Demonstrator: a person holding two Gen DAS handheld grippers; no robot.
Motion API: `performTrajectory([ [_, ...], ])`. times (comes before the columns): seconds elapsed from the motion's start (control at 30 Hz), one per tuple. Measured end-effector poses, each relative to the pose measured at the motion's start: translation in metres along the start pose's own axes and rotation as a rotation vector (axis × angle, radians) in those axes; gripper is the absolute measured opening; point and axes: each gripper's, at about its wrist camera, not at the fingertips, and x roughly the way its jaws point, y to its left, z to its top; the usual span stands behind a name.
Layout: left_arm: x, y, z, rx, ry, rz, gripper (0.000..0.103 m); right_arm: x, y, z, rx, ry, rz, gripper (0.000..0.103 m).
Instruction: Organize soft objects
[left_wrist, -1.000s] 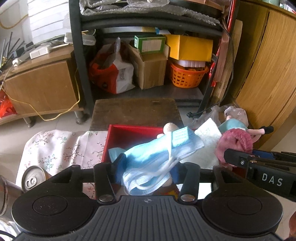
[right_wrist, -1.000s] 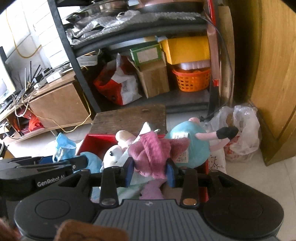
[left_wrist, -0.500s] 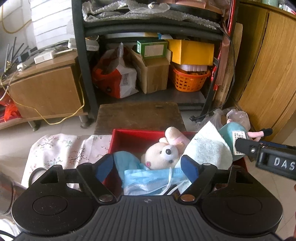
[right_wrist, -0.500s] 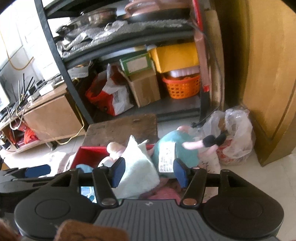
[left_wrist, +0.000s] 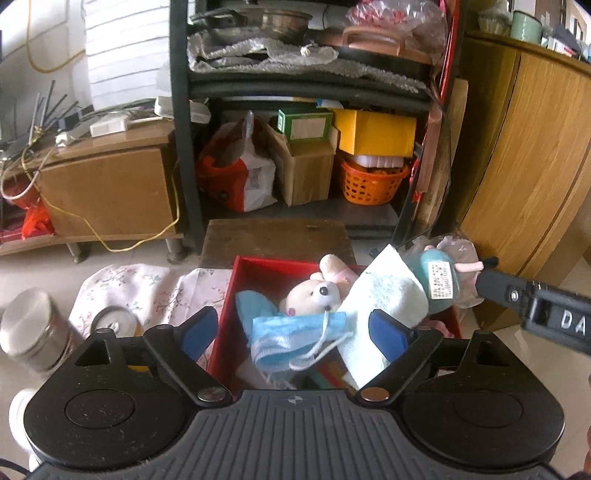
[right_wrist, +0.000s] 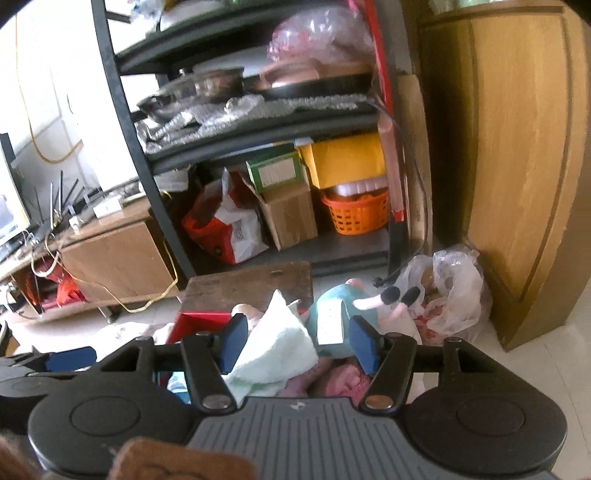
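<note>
Our left tongs (left_wrist: 291, 332) wide, just been opening, nothing gripped; right tongs (right_wrist: 297, 341) parted, just been opening, empty. Face masks (left_wrist: 295, 338), white towel (left_wrist: 384, 299), plush mouse (left_wrist: 314, 293) heaped in red box (left_wrist: 273, 266). Risk we see: towel overhangs right rim, may slide out.

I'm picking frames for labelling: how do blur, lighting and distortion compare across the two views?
Left wrist: sharp, evenly daylit, shelf post bowed by the fisheye. Right wrist: softer with motion blur, window side washed out, wooden cabinet curved at the edge.
</note>
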Motion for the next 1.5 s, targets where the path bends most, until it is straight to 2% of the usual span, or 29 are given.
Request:
performTrajectory([
  [0.2,-0.030,0.010,-0.016,-0.049,-0.053,0.005,0.088,-0.030,0.000,-0.020,-0.023,-0.040,-0.029,0.033],
  [0.5,-0.053,0.016,-0.037,-0.108,-0.098,0.000,0.088,-0.058,0.013,-0.035,-0.029,-0.106,0.019,0.034],
  [0.8,-0.056,0.011,-0.039,-0.094,-0.131,0.018,0.088,-0.056,0.029,-0.041,-0.078,-0.125,0.022,0.035],
  [0.9,-0.056,0.008,-0.041,-0.069,-0.138,0.049,0.088,-0.053,0.028,-0.043,-0.072,-0.118,0.025,0.035],
  [1.0,-0.055,0.009,-0.041,-0.085,-0.130,0.044,0.089,-0.055,0.029,-0.043,-0.070,-0.118,0.034,0.035],
  [1.2,-0.060,0.006,-0.041,-0.058,-0.161,0.090,0.089,-0.056,0.029,-0.044,-0.068,-0.116,0.052,0.035],
  [1.5,-0.061,0.006,-0.040,-0.059,-0.163,0.096,0.089,-0.054,0.027,-0.044,-0.051,-0.107,0.061,0.035],
])
